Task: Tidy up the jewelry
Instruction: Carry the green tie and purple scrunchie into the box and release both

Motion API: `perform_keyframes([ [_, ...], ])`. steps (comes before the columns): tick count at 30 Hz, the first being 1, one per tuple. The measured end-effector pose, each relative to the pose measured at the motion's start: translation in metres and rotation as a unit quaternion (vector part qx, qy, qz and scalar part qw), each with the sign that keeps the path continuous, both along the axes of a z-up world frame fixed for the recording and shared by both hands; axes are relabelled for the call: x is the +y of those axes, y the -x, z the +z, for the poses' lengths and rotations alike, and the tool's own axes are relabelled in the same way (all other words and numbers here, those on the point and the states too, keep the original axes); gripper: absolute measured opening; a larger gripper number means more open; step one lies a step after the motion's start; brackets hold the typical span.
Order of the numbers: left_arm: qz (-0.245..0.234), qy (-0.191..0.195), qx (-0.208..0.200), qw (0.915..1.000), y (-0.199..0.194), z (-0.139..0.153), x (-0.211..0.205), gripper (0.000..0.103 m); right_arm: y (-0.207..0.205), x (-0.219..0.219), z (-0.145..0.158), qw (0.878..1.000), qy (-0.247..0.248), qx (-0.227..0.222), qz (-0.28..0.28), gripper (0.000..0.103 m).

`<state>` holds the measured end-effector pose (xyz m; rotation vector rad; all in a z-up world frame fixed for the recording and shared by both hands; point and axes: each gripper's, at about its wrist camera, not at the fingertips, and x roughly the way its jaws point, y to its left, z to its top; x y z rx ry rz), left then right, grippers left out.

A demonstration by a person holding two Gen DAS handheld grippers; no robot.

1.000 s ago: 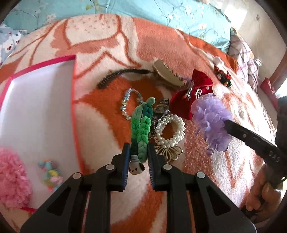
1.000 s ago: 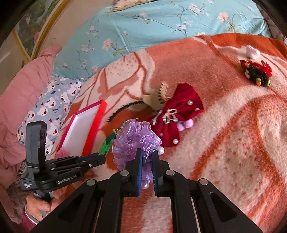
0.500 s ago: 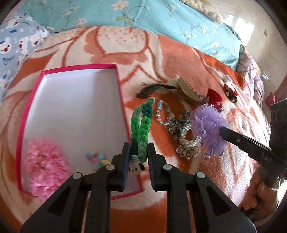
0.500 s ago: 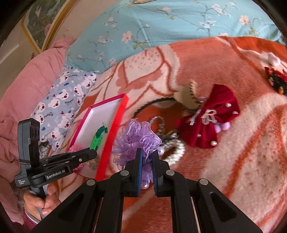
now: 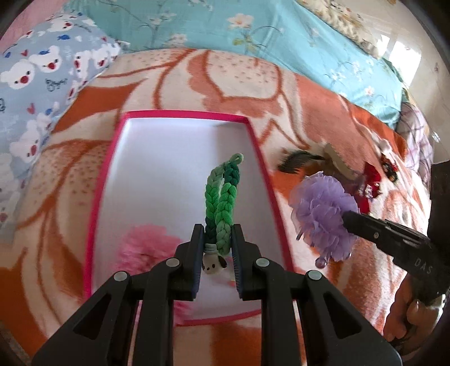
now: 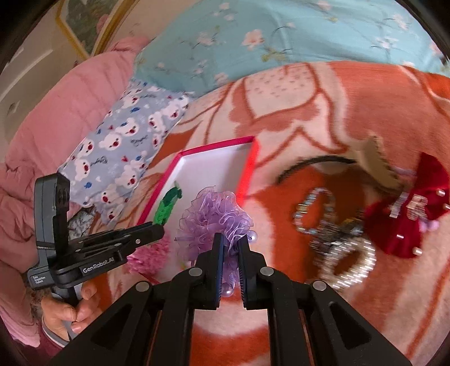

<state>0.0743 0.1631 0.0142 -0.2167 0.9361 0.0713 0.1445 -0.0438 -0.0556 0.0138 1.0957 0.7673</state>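
Surface: bed under an orange-and-cream fleece blanket [image 5: 230, 81]; turquoise floral quilt [image 5: 253, 31] at 12 o'clock, blue bear-print pillow [image 5: 33, 84] at 10 o'clock, pink padded quilt [image 6: 56, 112] at 9 o'clock in the right wrist view. A gold-framed picture [image 6: 84, 25] hangs on the wall.

Counts: two tools, one box, two scrunchies, one bow, one hair claw, one pearl bracelet, one crystal-bead bracelet.

Left tool [image 5: 217, 250]: jaws closed down on the lower end of a green braided cord bracelet with a small white dog charm [image 5: 222, 202], held over the box interior, braid pointing to 12 o'clock.

Right tool [image 6: 231, 254]: jaws pinched on a lilac organza scrunchie [image 6: 213, 216], in the air just beside the box's right rim, at 3 o'clock of the left tool.

Container: shallow white box with a magenta rim [image 5: 253, 140] lying on the blanket. Inside: one fluffy pink scrunchie [image 5: 143, 247] at the near left corner; other contents hidden behind the left tool.

Loose on the blanket at 3 o'clock of the box: dark red velvet bow with rhinestones [image 6: 407, 214], beige toothed hair claw [image 6: 374, 160], pearl bracelet [image 6: 351, 264], crystal-bead bracelet [image 6: 315, 211], blurred.
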Motion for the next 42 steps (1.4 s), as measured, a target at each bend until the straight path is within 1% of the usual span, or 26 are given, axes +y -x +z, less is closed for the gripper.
perform_keyframes([
  [4, 0.021, -0.018, 0.005, 0.9996, -0.004, -0.003, 0.026, 0.017, -0.001, 0.029, -0.011, 1.000, -0.006, 0.010, 0.021, 0.009],
  [8, 0.035, -0.030, 0.016, 0.9988, -0.011, -0.013, 0.046, 0.017, -0.004, 0.056, -0.027, 0.999, -0.001, 0.020, 0.034, 0.009],
  [14, 0.049, -0.047, 0.040, 0.9969, -0.019, -0.030, 0.062, 0.017, -0.010, 0.084, -0.054, 0.998, 0.018, 0.036, 0.050, 0.009],
  [18, 0.047, -0.048, 0.056, 0.9962, -0.017, -0.042, 0.065, 0.017, -0.010, 0.093, -0.068, 0.997, 0.035, 0.046, 0.058, 0.009],
  [20, 0.046, -0.048, 0.062, 0.9959, -0.017, -0.047, 0.064, 0.017, -0.009, 0.094, -0.074, 0.996, 0.040, 0.051, 0.060, 0.013],
  [23, 0.047, -0.045, 0.066, 0.9957, -0.017, -0.051, 0.065, 0.019, -0.009, 0.094, -0.077, 0.996, 0.044, 0.054, 0.059, 0.015],
  [27, 0.049, -0.050, 0.066, 0.9954, -0.018, -0.051, 0.062, 0.019, -0.009, 0.094, -0.076, 0.996, 0.048, 0.049, 0.059, 0.018],
  [29, 0.049, -0.050, 0.068, 0.9952, -0.018, -0.051, 0.062, 0.024, -0.008, 0.093, -0.074, 0.996, 0.048, 0.046, 0.059, 0.023],
  [30, 0.050, -0.049, 0.069, 0.9952, -0.018, -0.051, 0.063, 0.028, -0.009, 0.092, -0.073, 0.996, 0.045, 0.048, 0.058, 0.027],
  [31, 0.051, -0.050, 0.069, 0.9951, -0.017, -0.051, 0.063, 0.034, -0.008, 0.092, -0.072, 0.996, 0.043, 0.048, 0.057, 0.031],
  [33, 0.055, -0.052, 0.067, 0.9949, -0.015, -0.048, 0.064, 0.045, -0.008, 0.090, -0.070, 0.996, 0.040, 0.048, 0.055, 0.034],
  [34, 0.054, -0.046, 0.064, 0.9954, -0.014, -0.047, 0.065, 0.047, -0.007, 0.088, -0.069, 0.997, 0.038, 0.048, 0.054, 0.036],
  [36, 0.058, -0.044, 0.061, 0.9955, -0.010, -0.042, 0.064, 0.049, -0.007, 0.084, -0.065, 0.997, 0.034, 0.046, 0.050, 0.039],
  [38, 0.060, -0.050, 0.055, 0.9954, -0.007, -0.038, 0.062, 0.051, -0.006, 0.081, -0.061, 0.997, 0.031, 0.043, 0.047, 0.039],
  [42, 0.058, -0.041, 0.047, 0.9964, -0.002, -0.029, 0.056, 0.051, -0.006, 0.068, -0.050, 0.998, 0.022, 0.039, 0.037, 0.039],
])
